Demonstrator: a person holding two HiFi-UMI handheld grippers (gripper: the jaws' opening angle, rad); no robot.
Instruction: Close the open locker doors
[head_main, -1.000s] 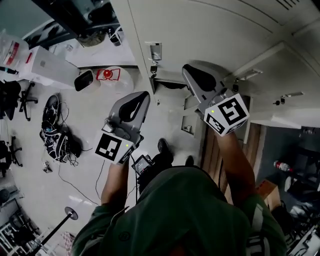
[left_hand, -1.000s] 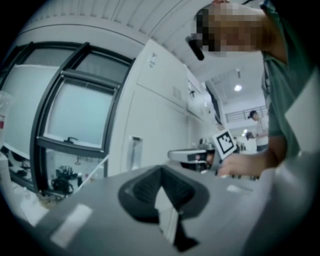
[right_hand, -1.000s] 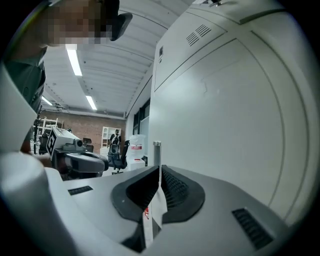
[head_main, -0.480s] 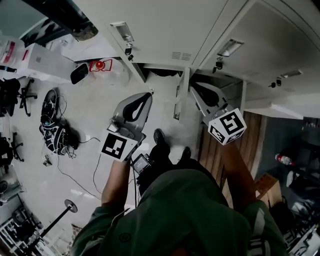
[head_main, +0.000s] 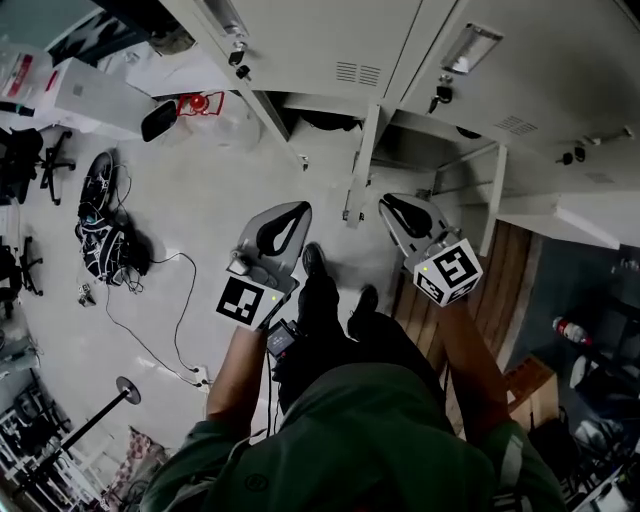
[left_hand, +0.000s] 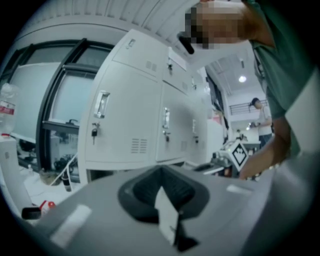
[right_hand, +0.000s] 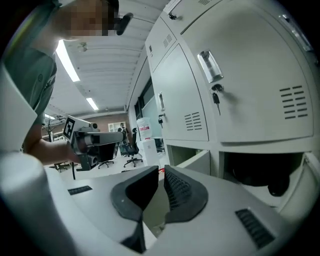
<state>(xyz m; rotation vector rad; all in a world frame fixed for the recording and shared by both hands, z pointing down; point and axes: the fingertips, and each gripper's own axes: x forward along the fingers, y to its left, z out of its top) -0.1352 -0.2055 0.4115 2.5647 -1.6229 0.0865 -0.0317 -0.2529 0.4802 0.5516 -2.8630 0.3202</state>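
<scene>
We record a bank of white lockers (head_main: 330, 40) across the top of the head view. Its upper doors are shut. In the lowest row at least two locker doors stand open and are seen edge-on: one (head_main: 361, 170) near the middle, and another (head_main: 494, 195) to its right. In the right gripper view an open bottom compartment (right_hand: 260, 170) shows dark, with a rounded dark thing inside that we cannot identify.

The pale floor (head_main: 190, 200) takes up the left of the scene. A strip of wooden boards (head_main: 505, 290) lies at the right. The person, in a green top (head_main: 370, 430), stands facing the lockers, with dark shoes (head_main: 314, 262) just short of the open doors.

The left gripper (head_main: 290, 215) is held over the floor, below and left of the middle open door, and is apart from it. Its own view shows the claw clenched, with nothing between the pads. The right gripper (head_main: 392, 205) hangs between the two open doors and touches neither. Its pads are drawn together on nothing.

Smaller items noted:
- a white box (head_main: 95, 95);
- a black bag with cables (head_main: 105, 235) on the floor;
- a red object (head_main: 200, 103);
- keys (right_hand: 215, 95) hanging in a shut upper door.
</scene>
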